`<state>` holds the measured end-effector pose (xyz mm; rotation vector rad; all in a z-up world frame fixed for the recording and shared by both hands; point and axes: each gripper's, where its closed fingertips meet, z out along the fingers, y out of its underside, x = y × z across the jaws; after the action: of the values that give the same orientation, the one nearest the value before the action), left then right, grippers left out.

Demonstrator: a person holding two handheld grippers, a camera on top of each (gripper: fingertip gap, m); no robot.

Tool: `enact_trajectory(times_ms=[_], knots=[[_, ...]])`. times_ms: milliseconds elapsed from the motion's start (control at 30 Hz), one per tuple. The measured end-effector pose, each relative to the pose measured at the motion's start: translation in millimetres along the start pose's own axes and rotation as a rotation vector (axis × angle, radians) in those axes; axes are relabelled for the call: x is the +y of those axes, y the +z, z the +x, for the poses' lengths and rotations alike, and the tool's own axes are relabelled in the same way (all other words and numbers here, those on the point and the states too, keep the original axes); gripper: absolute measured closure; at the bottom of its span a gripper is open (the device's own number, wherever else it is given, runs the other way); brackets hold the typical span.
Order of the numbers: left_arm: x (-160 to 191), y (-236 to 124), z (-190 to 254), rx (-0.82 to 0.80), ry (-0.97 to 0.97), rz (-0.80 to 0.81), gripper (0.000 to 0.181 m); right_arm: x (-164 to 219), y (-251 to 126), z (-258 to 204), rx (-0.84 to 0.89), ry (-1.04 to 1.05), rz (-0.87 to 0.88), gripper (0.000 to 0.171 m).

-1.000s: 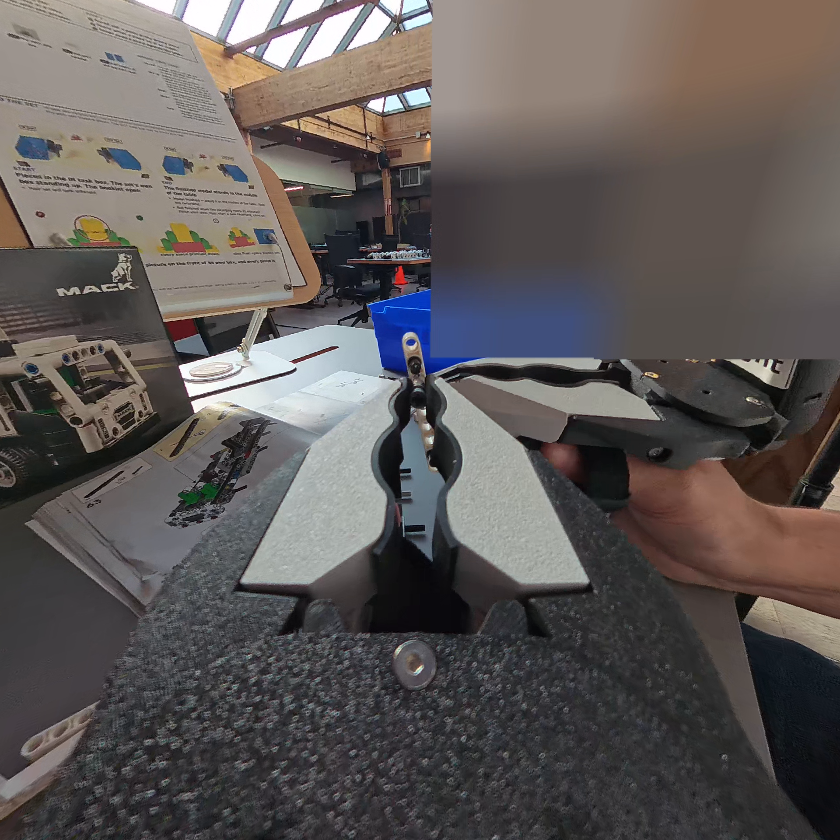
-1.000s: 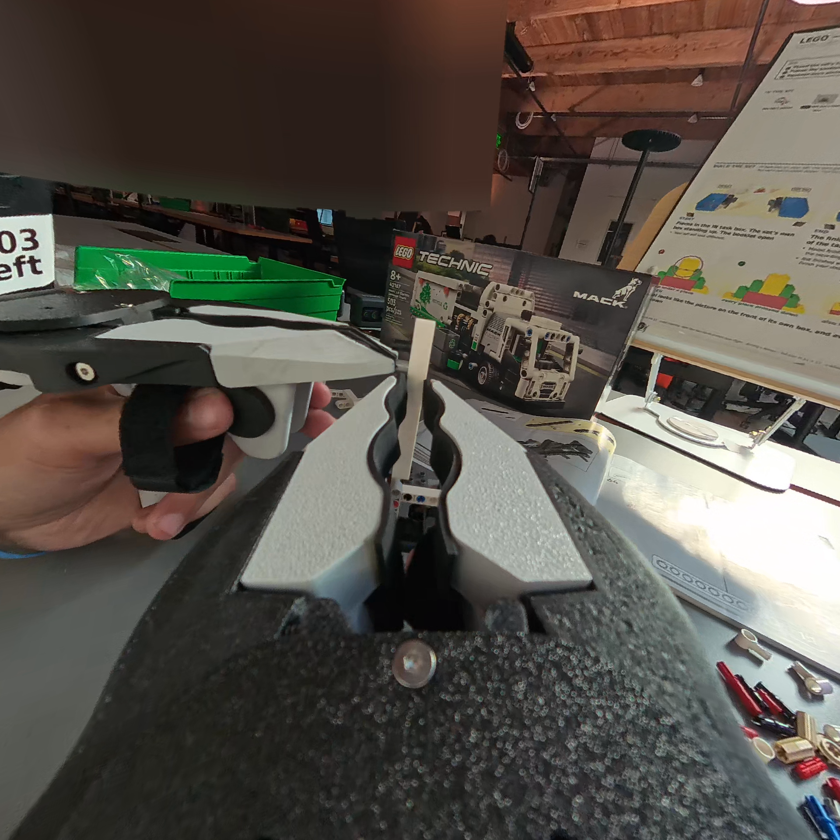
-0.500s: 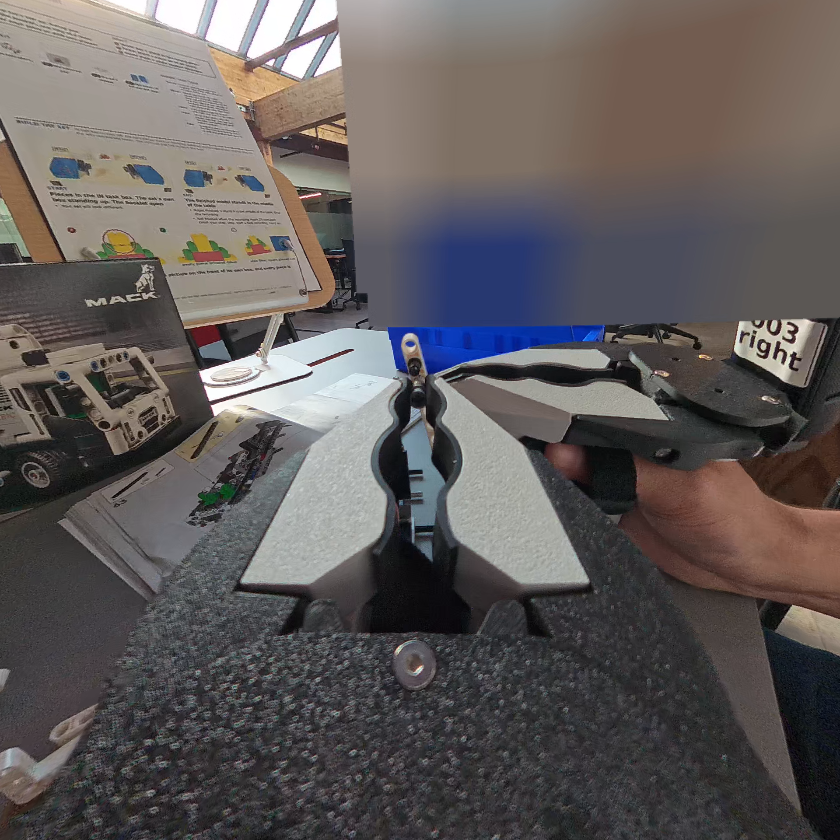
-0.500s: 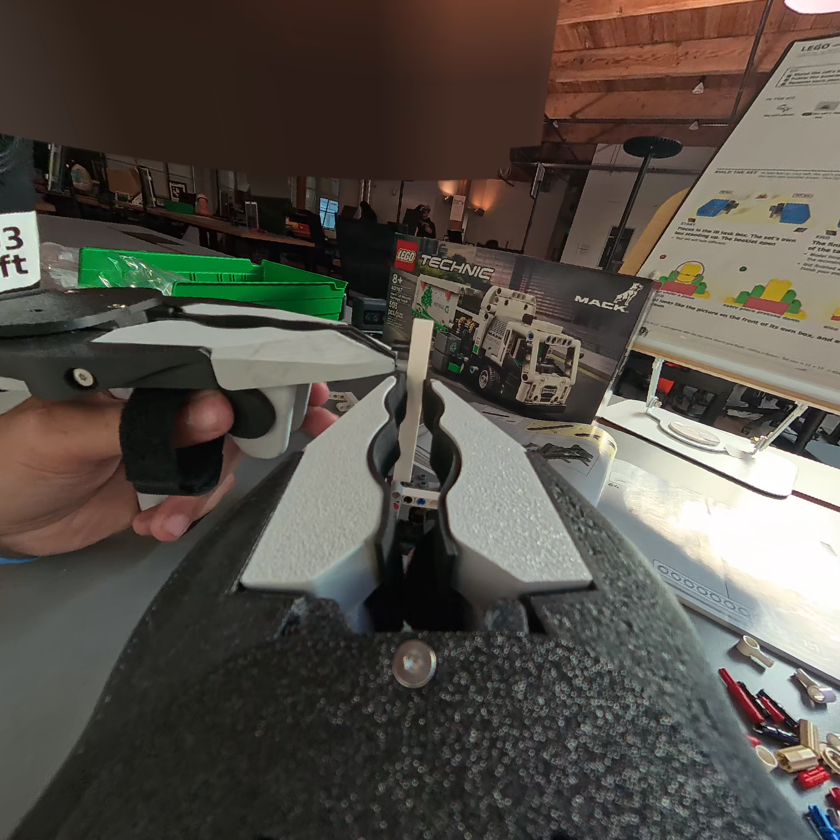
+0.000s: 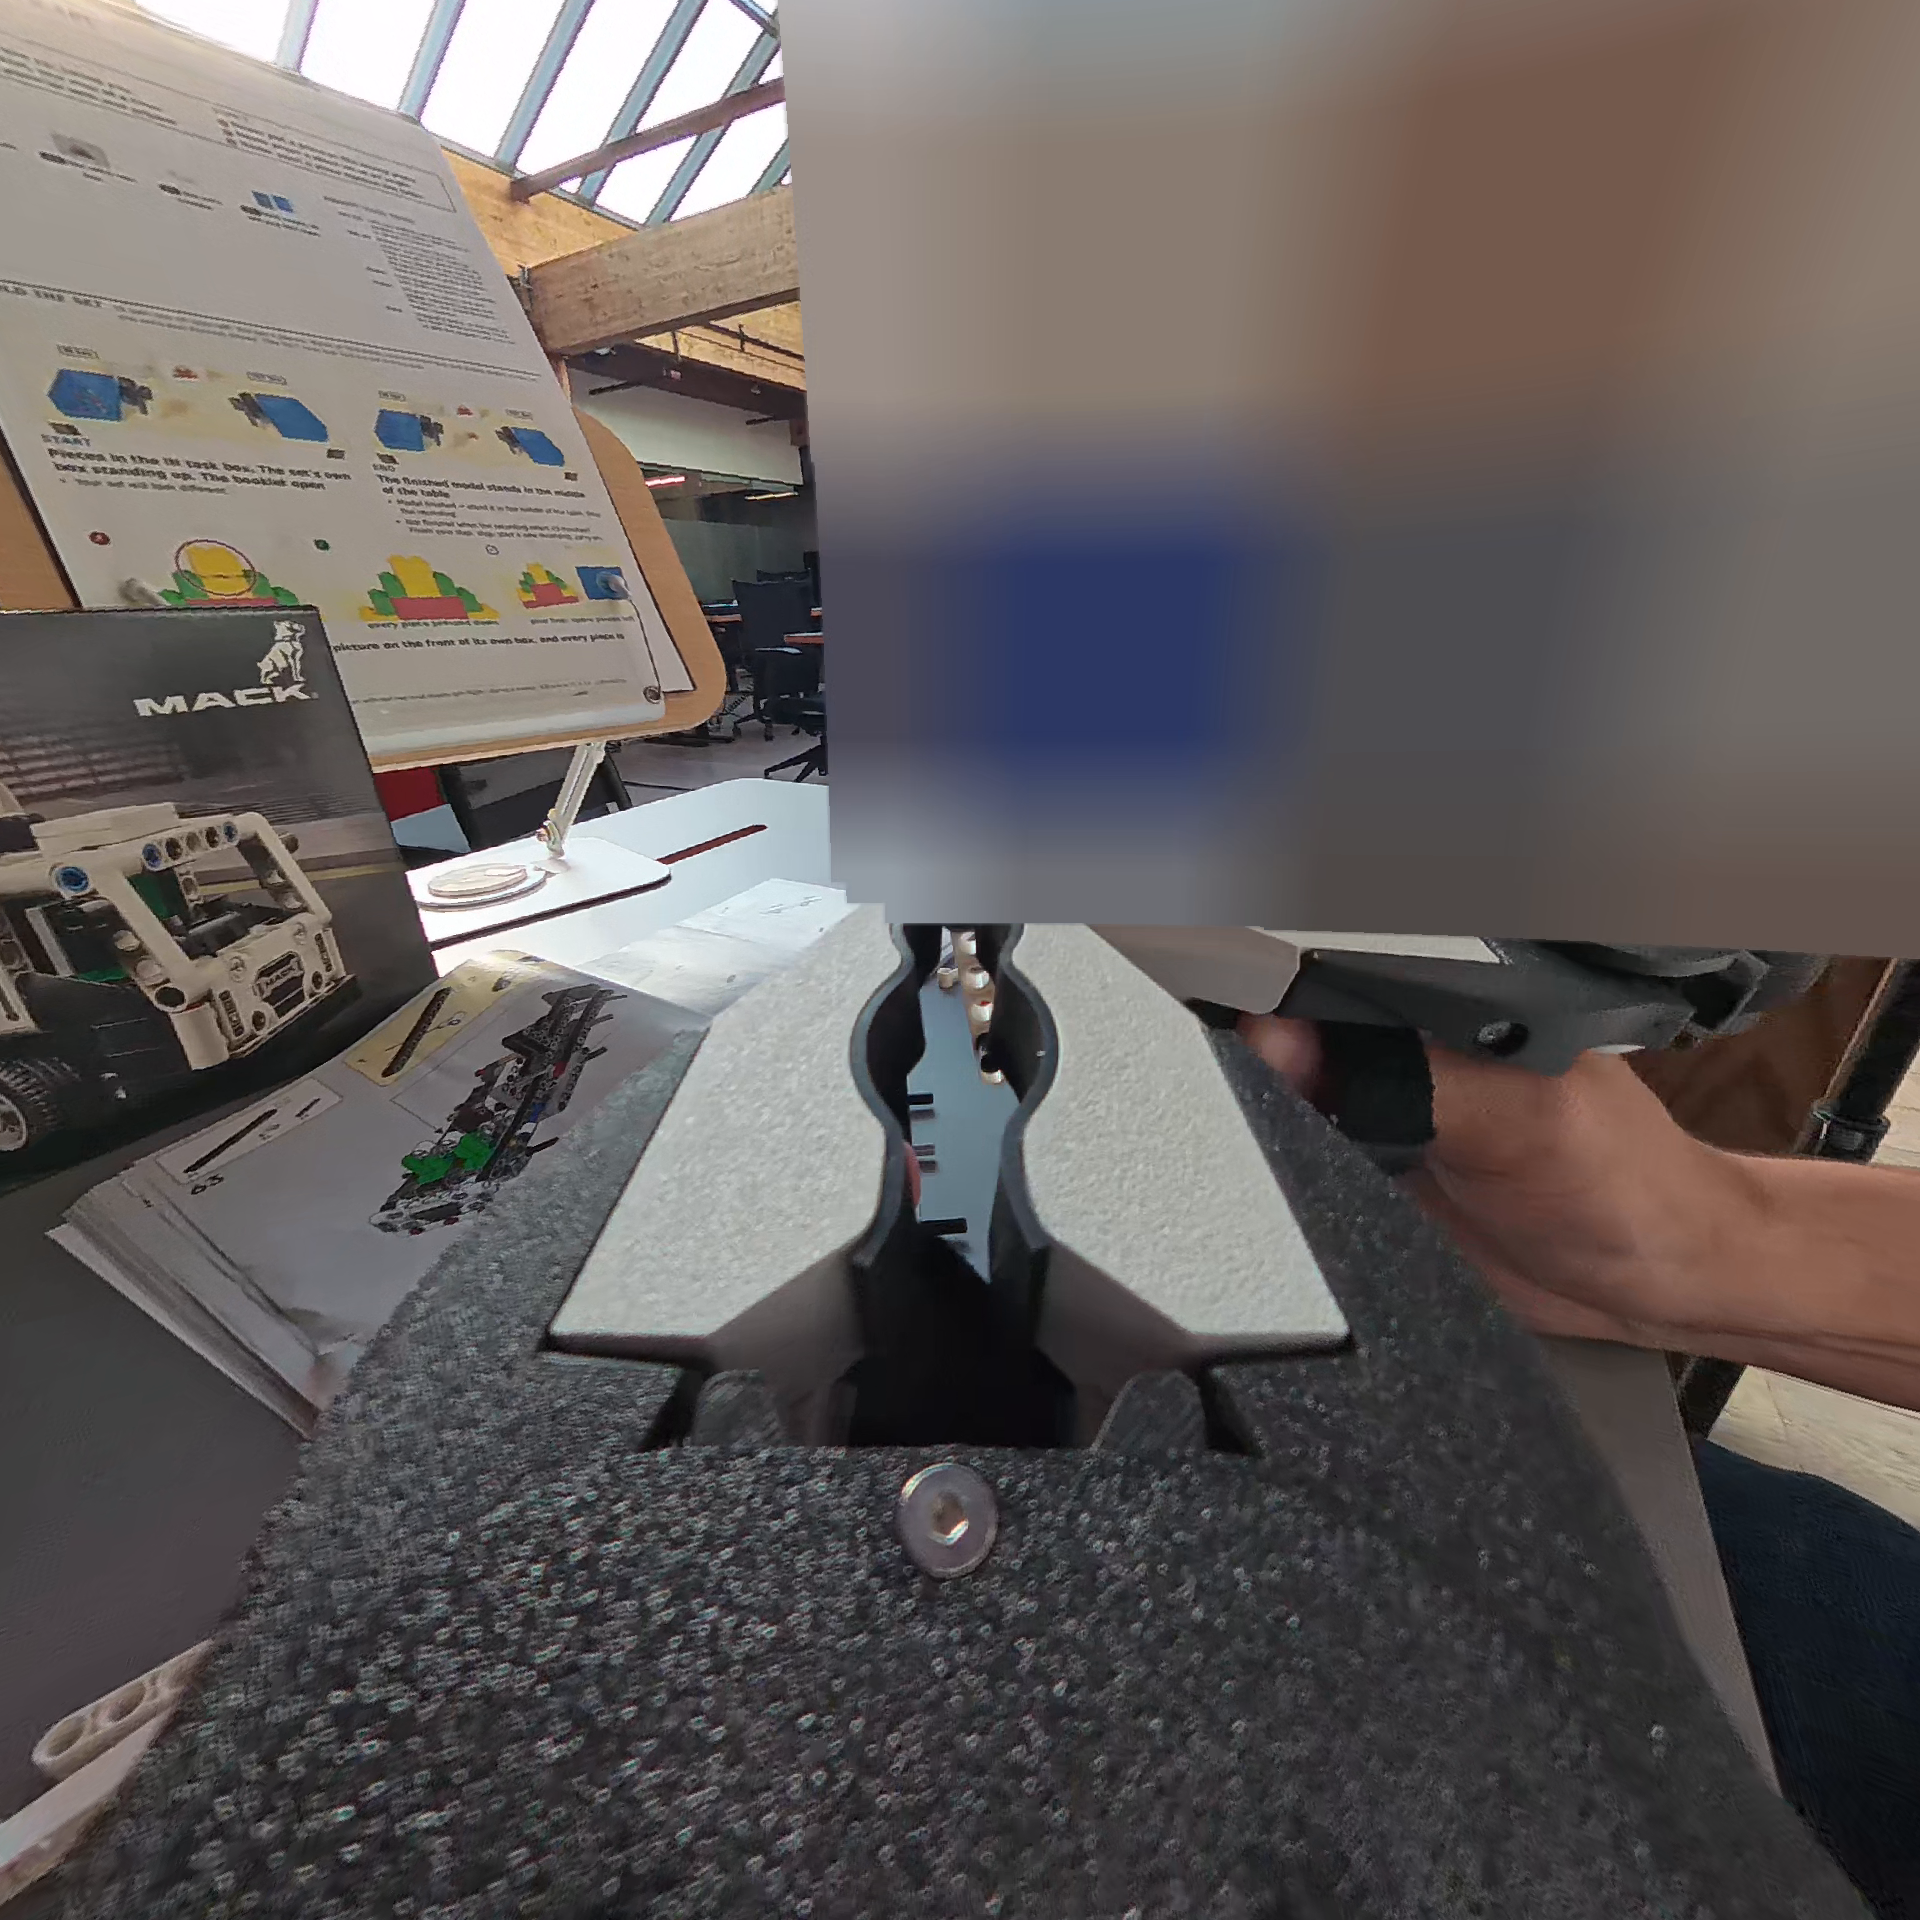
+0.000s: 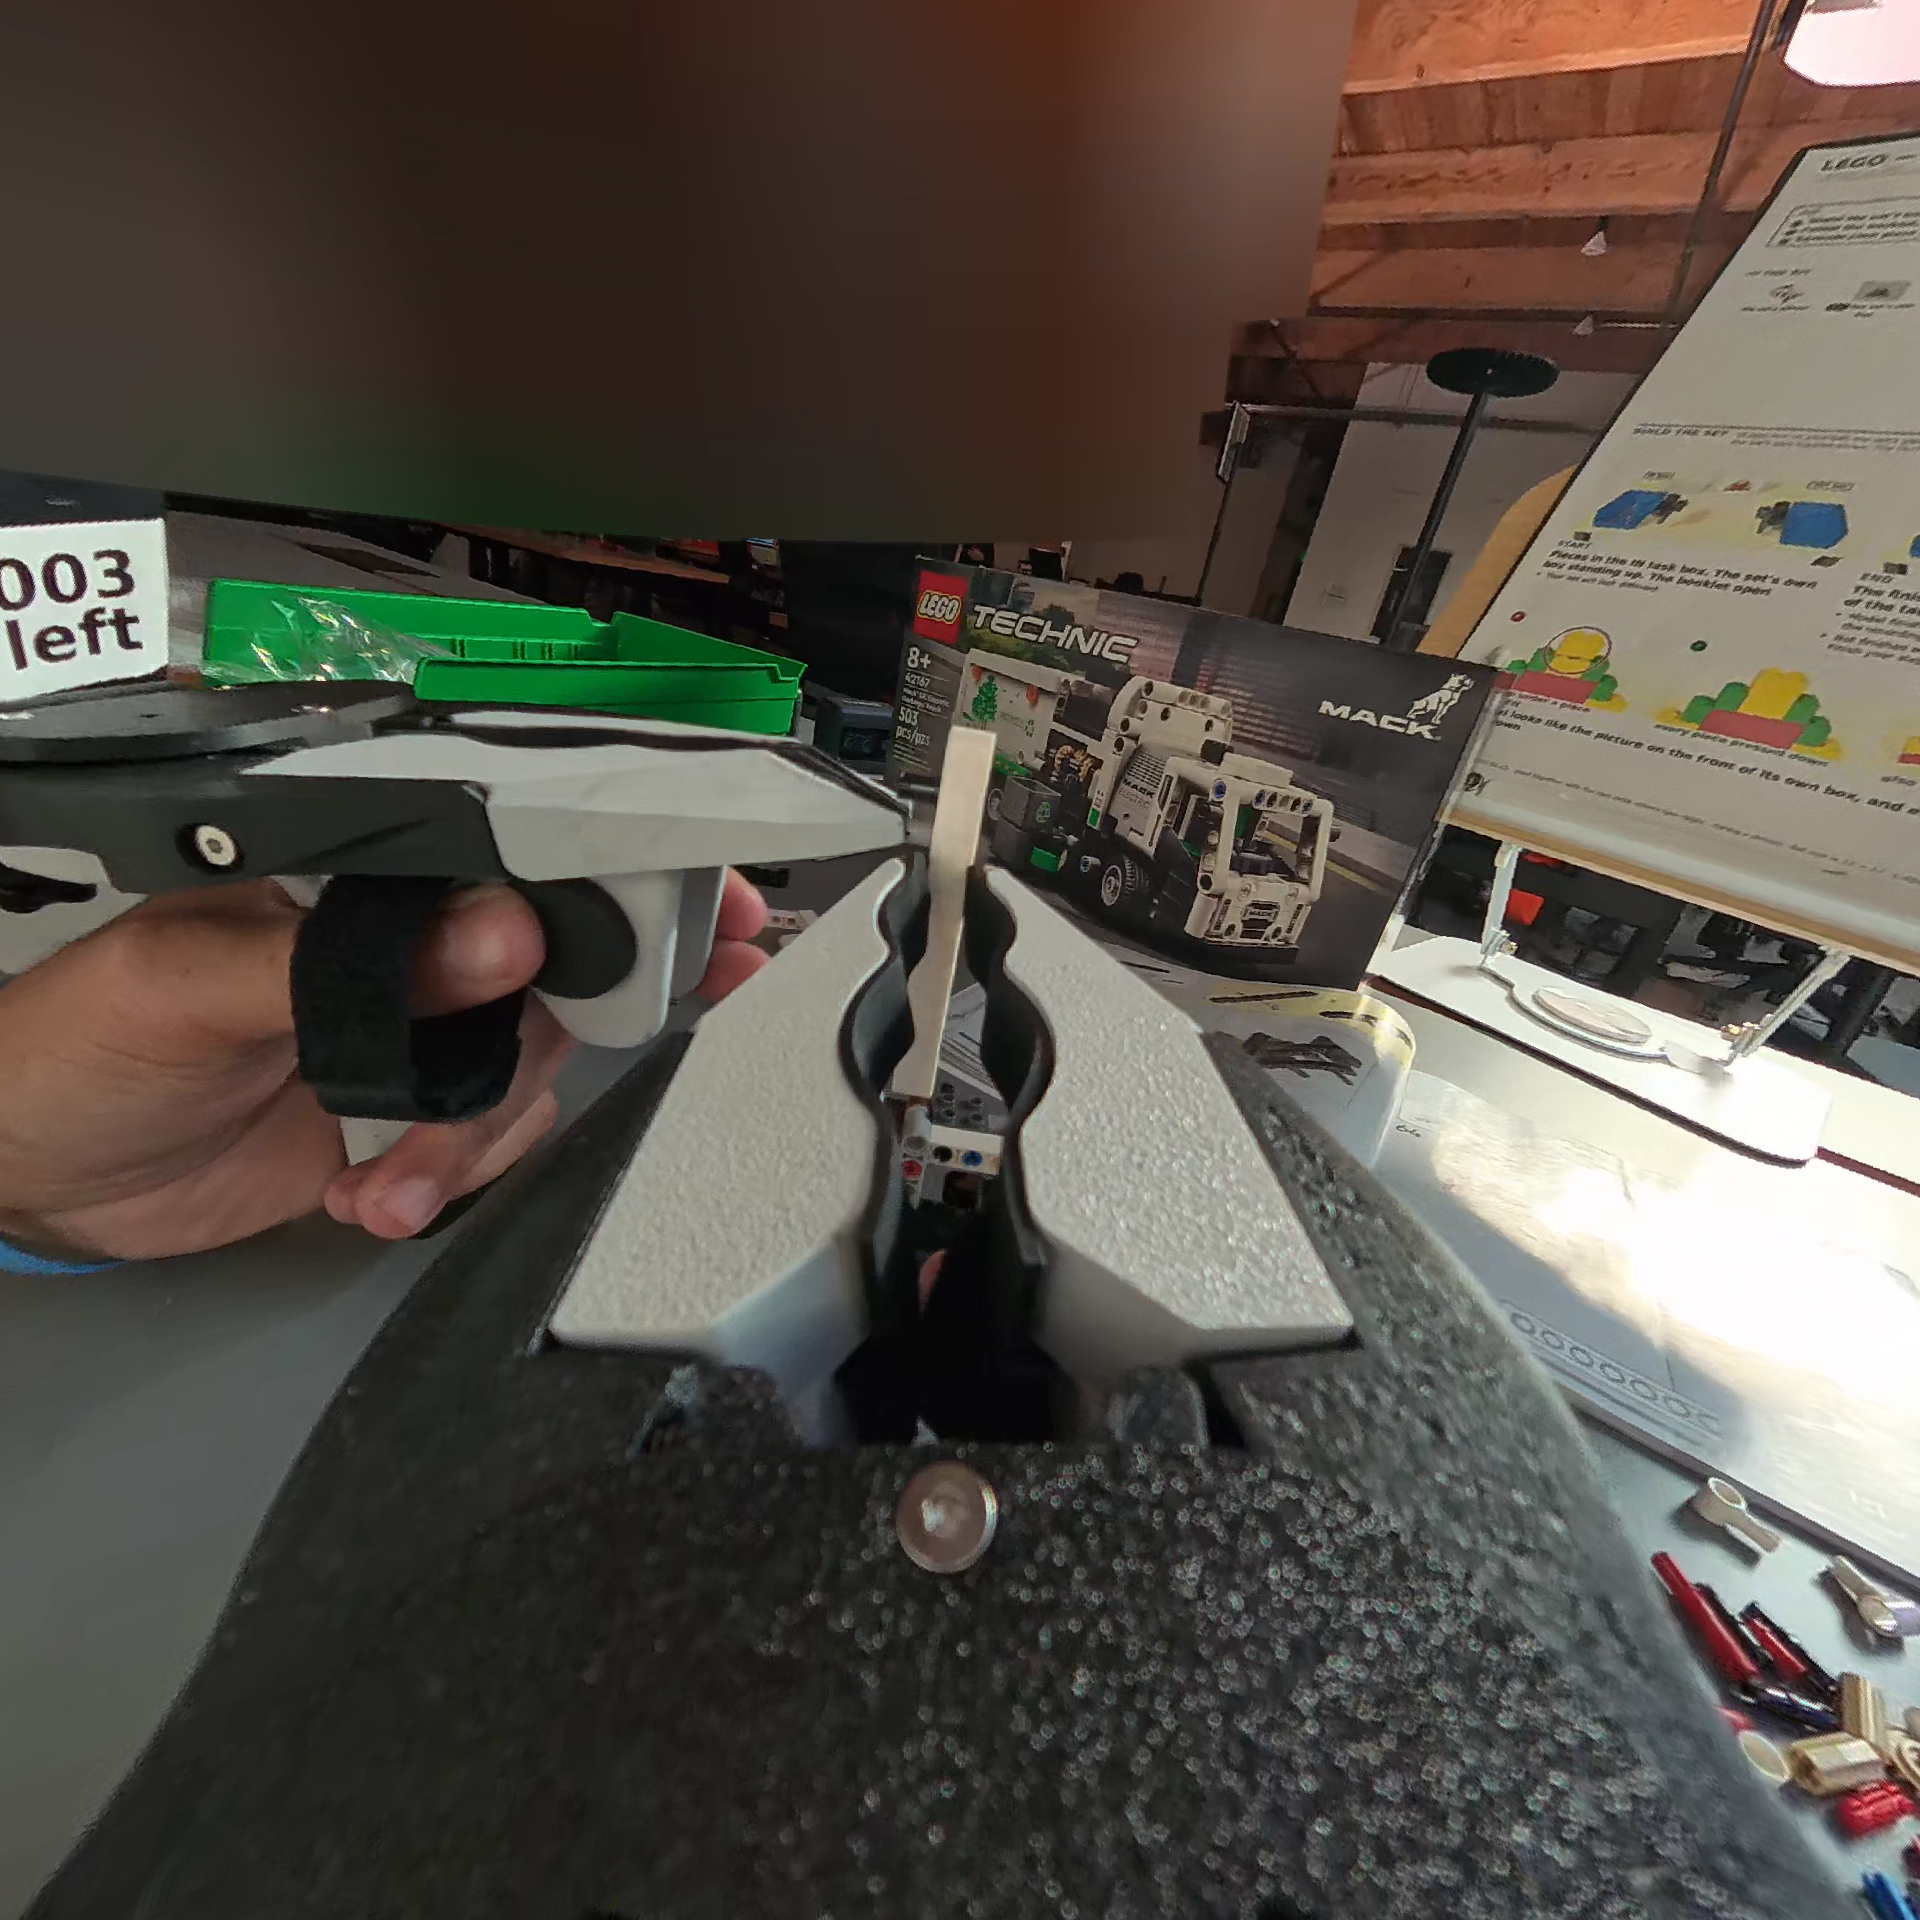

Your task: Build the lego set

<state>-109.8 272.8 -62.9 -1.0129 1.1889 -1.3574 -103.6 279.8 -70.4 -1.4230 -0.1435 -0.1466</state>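
Observation:
My right gripper is shut on a long white beam that stands upright between its fingers, with a small grey block with pins at its lower end. My left gripper comes in from the left, jaws together, its tip against the beam. In the left wrist view my left gripper is shut on a black lego piece with short pegs. The white beam shows just past it. The left fingertips are hidden by a blurred patch. The right gripper lies to the right, held by a hand.
The set's box stands at the back, with an open booklet in front of it. An instruction board on a stand is at the right, a green bin at the back left. Loose pieces lie on the table at the right.
Both grippers stay shut and tip to tip. The left wrist view has swung a little, so the tan piece seen at the left gripper's tips is now under the blurred patch.

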Motion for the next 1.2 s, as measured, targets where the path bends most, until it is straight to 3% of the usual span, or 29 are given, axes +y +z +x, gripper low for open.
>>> enact_trajectory(times_ms=[267,600,767,1200], knots=[[5,2,-2,0.012,-0.001,-0.025,0.178,4,1,-3,0.016,-0.105,-0.038,0.165],[8,5,-2,0.032,-0.011,-0.05,0.176,9,4,1,-0.044,0.055,-0.034,0.165],[6,3,3,0.054,0.018,-0.035,0.179,13,-1,22,0.012,0.154,-0.043,0.165],[10,4,0,0.062,-0.018,-0.064,0.175,11,-2,17,0.037,0.029,-0.053,0.165]])
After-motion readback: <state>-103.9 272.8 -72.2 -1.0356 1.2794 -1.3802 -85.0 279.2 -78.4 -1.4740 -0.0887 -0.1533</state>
